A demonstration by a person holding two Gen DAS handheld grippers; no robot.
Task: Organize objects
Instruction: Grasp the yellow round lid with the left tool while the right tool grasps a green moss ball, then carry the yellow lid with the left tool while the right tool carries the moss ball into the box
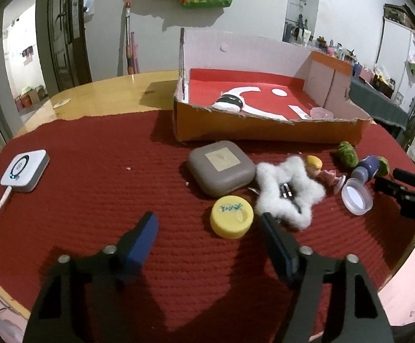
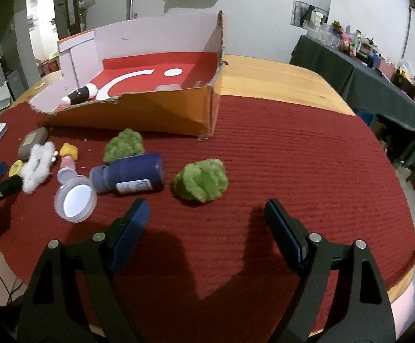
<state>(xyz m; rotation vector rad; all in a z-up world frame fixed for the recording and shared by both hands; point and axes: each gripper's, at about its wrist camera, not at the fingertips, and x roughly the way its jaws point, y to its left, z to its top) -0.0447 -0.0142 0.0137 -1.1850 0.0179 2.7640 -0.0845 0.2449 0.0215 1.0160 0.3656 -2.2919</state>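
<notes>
- My left claw (image 1: 207, 230) hangs open over the red mat (image 1: 93, 200), gripping nothing; the yellow lid (image 1: 231, 220) lies just ahead between its fingers.
- My right claw (image 2: 204, 214) gapes empty, a green pom-pom (image 2: 200, 183) just ahead.
- Beyond it lies the blue bottle (image 2: 130, 177).
- Farthest back, the cardboard box (image 1: 264, 131) sits on the table (image 1: 107, 94).

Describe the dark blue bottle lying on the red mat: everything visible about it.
The dark blue bottle lies on its side on the red mat, neck toward the left in the right wrist view. It looks like plastic, with a white printed label on its lower side. No cap is on the neck, and a clear cap with a white liner sits open-side up just beside the neck. A fuzzy green ball rests against it behind; another lies close at its base. No hand-held gripper touches it.
</notes>
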